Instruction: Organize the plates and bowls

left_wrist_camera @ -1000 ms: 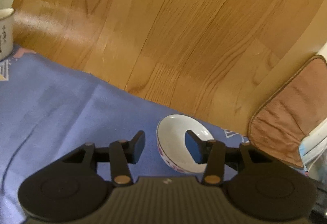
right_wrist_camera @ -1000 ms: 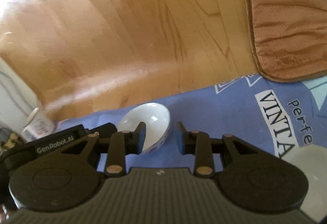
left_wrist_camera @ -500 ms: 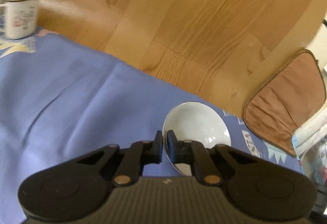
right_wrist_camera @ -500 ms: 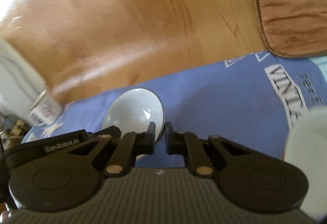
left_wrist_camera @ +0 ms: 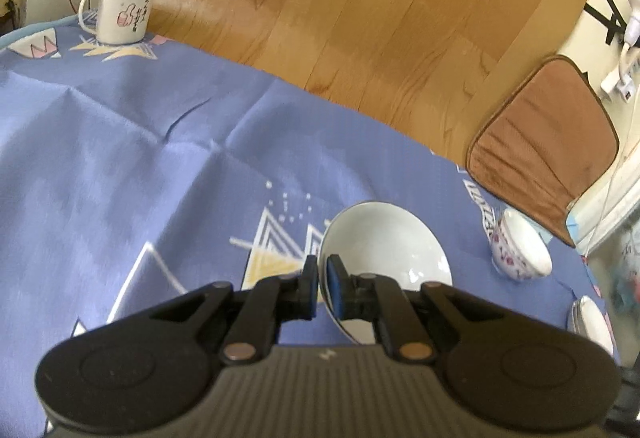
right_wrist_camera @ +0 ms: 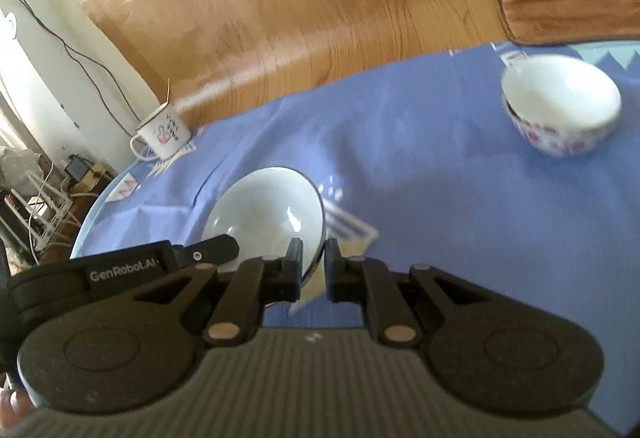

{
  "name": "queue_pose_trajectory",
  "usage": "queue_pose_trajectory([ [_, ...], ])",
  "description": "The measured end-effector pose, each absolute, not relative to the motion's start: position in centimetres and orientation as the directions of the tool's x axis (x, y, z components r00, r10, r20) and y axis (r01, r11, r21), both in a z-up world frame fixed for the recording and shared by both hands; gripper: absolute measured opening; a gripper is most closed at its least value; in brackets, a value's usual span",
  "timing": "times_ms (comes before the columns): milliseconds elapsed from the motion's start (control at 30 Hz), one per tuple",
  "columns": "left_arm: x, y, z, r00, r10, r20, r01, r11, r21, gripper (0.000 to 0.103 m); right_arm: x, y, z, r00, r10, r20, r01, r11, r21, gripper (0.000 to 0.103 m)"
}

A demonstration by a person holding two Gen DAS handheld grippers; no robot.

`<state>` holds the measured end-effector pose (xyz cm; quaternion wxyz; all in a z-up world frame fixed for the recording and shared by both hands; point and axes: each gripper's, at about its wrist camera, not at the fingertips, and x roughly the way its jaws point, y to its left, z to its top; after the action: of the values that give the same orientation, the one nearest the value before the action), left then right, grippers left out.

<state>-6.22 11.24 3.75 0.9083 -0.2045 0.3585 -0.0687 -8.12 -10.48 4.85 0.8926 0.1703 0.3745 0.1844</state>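
Note:
A white bowl (left_wrist_camera: 384, 250) is held over the blue tablecloth (left_wrist_camera: 140, 158) by both grippers. My left gripper (left_wrist_camera: 323, 288) is shut on its left rim. My right gripper (right_wrist_camera: 313, 265) is shut on its right rim, and the bowl shows in the right wrist view (right_wrist_camera: 268, 210) too. A white bowl with a pink flower pattern (right_wrist_camera: 560, 106) stands on the cloth to the right; it also shows in the left wrist view (left_wrist_camera: 518, 248). A white plate edge (left_wrist_camera: 592, 322) lies at the far right.
A white enamel mug (left_wrist_camera: 120, 12) with a spoon stands at the cloth's far left corner, also in the right wrist view (right_wrist_camera: 162, 132). A brown cushion (left_wrist_camera: 544, 154) lies beyond the table. Wood floor (left_wrist_camera: 360, 6) lies behind. Cables and clutter (right_wrist_camera: 40, 198) sit at left.
Both grippers closed on the white bowl's rim and lifted it back over the cloth. The views pulled back, and the mug and flowered bowl came into sight.

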Motion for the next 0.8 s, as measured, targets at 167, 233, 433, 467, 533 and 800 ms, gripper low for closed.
queue_pose_trajectory([
  [167,-6.5,11.6,3.6,0.734,-0.258,-0.629,-0.038,0.908,-0.418,0.015,-8.8,-10.5,4.5,0.635,0.473,-0.61,-0.202,0.864,0.46,0.018],
  [233,-6.5,11.9,3.9,0.745,-0.244,-0.621,-0.045,0.91,-0.412,0.023,-8.8,-10.6,4.6,0.646,0.473,-0.599,-0.205,0.863,0.461,0.02],
  [433,-5.8,11.9,3.6,0.737,-0.26,-0.623,-0.028,0.91,-0.413,0.024,-8.8,-10.8,4.9,0.662,0.473,-0.582,-0.212,0.862,0.46,0.021],
  [467,-5.6,11.6,3.5,0.731,-0.269,-0.627,-0.017,0.912,-0.411,0.022,-8.6,-10.7,4.7,0.656,0.475,-0.586,-0.211,0.862,0.462,0.021],
  [533,-5.3,11.0,3.3,0.718,-0.282,-0.636,-0.003,0.913,-0.409,0.009,-8.5,-10.8,4.2,0.646,0.481,-0.593,-0.211,0.859,0.467,0.017],
  [800,-2.7,5.5,6.9,0.737,-0.384,-0.556,0.162,0.899,-0.407,0.009,-9.1,-14.4,6.5,0.773,0.393,-0.498,-0.166,0.883,0.44,0.013],
])
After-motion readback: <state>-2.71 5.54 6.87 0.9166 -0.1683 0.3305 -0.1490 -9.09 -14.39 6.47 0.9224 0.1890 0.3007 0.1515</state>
